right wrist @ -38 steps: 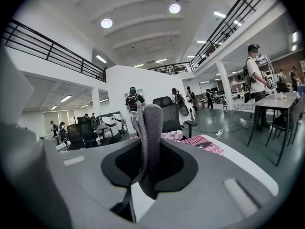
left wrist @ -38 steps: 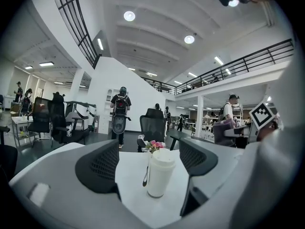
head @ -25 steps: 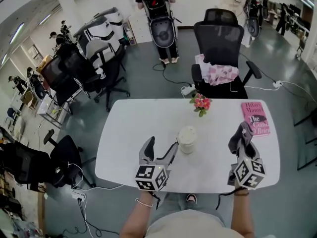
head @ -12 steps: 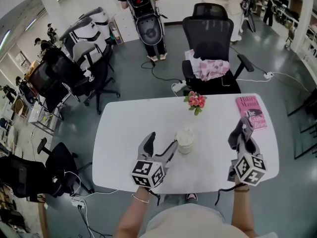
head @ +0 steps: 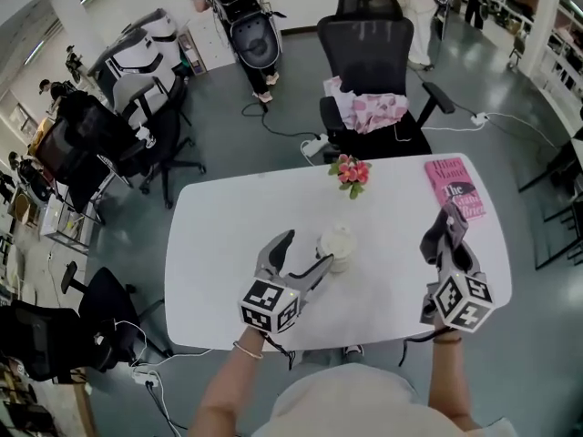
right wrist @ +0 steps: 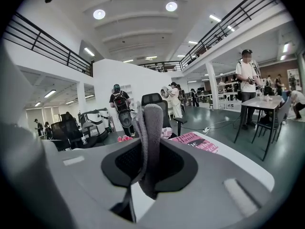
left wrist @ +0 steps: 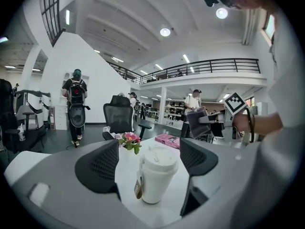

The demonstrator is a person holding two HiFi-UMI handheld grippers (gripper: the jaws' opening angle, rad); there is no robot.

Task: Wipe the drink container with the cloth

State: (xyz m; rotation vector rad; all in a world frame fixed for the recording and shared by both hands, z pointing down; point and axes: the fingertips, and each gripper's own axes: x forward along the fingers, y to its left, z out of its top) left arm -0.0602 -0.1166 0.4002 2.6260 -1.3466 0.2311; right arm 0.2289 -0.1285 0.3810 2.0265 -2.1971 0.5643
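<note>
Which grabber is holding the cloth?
The right gripper: its jaws are shut on the grey cloth. The left gripper has open jaws with only the white cup between them, and no cloth.

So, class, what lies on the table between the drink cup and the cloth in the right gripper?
Nothing: the head view shows only bare white table between cup and cloth.

free: bare table [head: 228,244] left of left tool [head: 306,249] | blocked: cup [head: 335,247] between its jaws | flowers [head: 350,171], book [head: 455,189] beyond, seemingly apart
</note>
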